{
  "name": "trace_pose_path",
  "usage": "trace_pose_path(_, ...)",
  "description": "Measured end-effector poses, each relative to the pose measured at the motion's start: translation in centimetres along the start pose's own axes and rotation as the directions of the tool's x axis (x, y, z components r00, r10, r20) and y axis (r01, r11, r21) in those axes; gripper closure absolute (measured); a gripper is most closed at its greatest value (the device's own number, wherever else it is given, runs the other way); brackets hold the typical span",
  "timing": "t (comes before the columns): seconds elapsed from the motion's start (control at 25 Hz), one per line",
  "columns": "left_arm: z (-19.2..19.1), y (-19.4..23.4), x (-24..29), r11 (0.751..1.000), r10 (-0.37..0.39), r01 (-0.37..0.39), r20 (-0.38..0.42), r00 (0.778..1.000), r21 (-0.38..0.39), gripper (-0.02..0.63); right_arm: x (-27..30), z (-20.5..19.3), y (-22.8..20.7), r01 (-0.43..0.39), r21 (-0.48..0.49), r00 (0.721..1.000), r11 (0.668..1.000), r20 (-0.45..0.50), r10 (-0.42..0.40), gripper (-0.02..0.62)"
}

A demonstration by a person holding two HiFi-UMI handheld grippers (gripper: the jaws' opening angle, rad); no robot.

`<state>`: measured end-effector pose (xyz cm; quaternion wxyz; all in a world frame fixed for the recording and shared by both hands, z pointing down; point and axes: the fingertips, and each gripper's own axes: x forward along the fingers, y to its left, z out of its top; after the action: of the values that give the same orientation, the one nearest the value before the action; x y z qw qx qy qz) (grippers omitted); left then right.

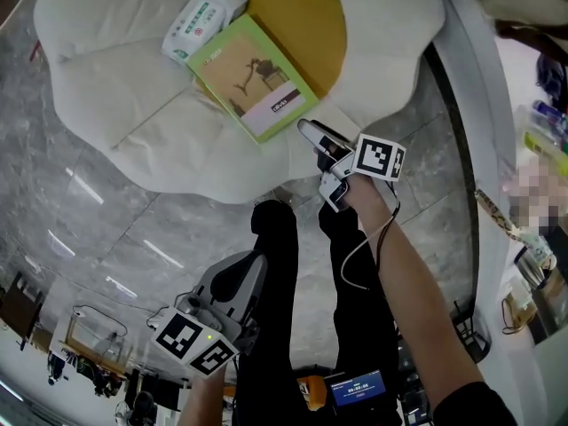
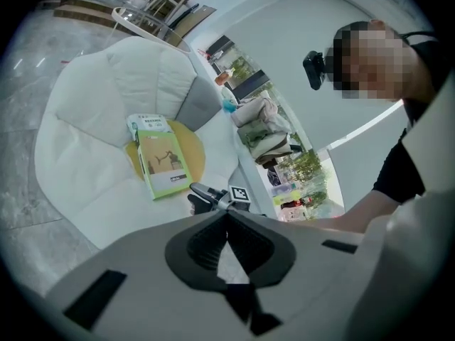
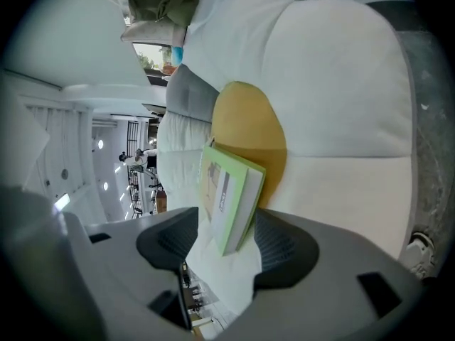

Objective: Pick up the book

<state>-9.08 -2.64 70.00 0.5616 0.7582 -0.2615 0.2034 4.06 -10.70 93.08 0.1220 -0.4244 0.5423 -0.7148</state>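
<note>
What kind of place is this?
Probably a shop or showroom lobby: a big flower-shaped white seat stands on a polished grey marble floor, beside a long curved white ledge.

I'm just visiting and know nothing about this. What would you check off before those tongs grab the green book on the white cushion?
1. Jaws of the right tongs apart: ok, they stand wide open.
2. The book lined up: ok, its near corner sits between those jaws and is not yet clamped.
3. Nothing lying on the book: ok, its cover is bare.
4. The tissue pack clear of the book: cannot tell, it lies right at the book's far edge.
5. The left tongs out of the way: ok, shut and low by the person's legs, off the cushion.
</note>
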Motion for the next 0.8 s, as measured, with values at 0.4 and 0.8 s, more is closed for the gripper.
trace_pose_path(0.4,-2.0,1.1,0.6,1.000,-0.010,0.009,-0.029,1.000,-0.025,0.592,2.3,0.0,-1.9,0.017,-0.035,0.999,0.999,-0.026,-0.018,0.350)
trace_pose_path(0.8,-2.9,2.0,0.4,0.999,-0.004,0.004,-0.026,1.000,-0.033,0.592,4.0,1.1,-1.9,-0.001,-0.065,1.000,0.998,-0.031,-0.001,0.350)
